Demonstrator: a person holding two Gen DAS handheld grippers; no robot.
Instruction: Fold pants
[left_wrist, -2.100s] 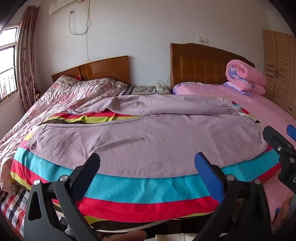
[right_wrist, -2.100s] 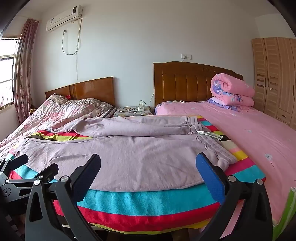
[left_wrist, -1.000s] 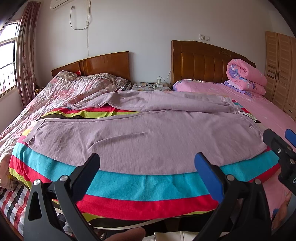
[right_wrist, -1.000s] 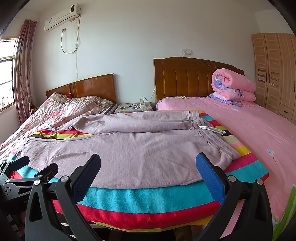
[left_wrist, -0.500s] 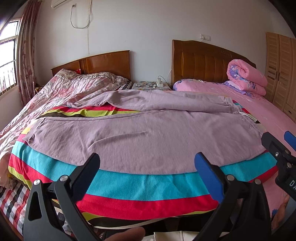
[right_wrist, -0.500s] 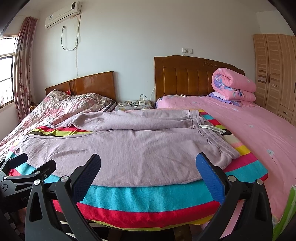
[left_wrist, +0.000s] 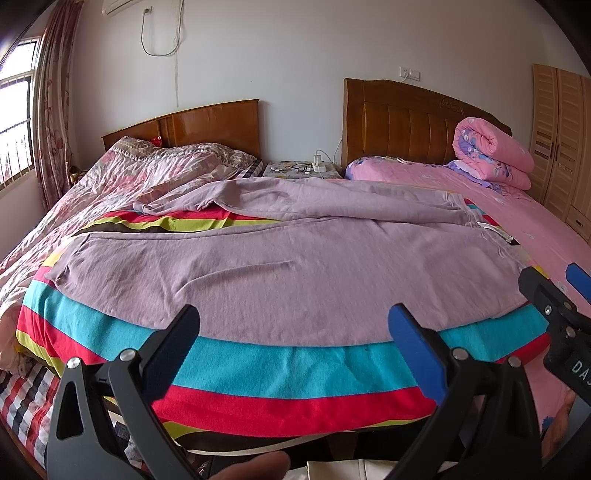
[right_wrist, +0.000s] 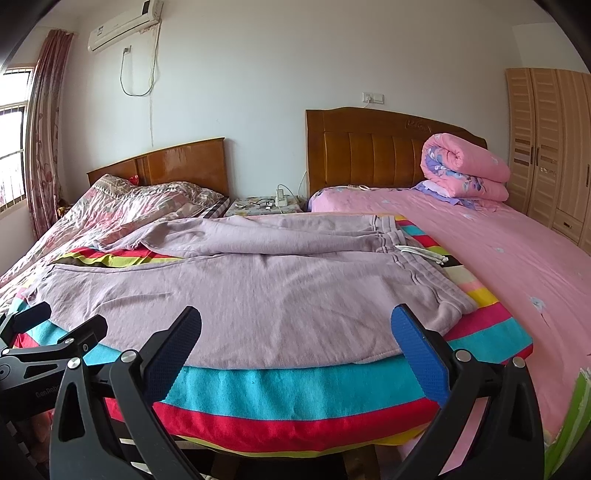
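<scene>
It was a home bedroom: two beds with wooden headboards, a rolled pink quilt, a louvred wardrobe, curtained window and wall air conditioner.

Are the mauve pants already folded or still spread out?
Spread out: the mauve sweatpants lie flat on the striped blanket, both legs apart.

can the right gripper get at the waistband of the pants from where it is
Probably yes. The right gripper is open and empty, the waistband lies flat ahead and to its right on the striped blanket, and nothing lies between them.
</scene>
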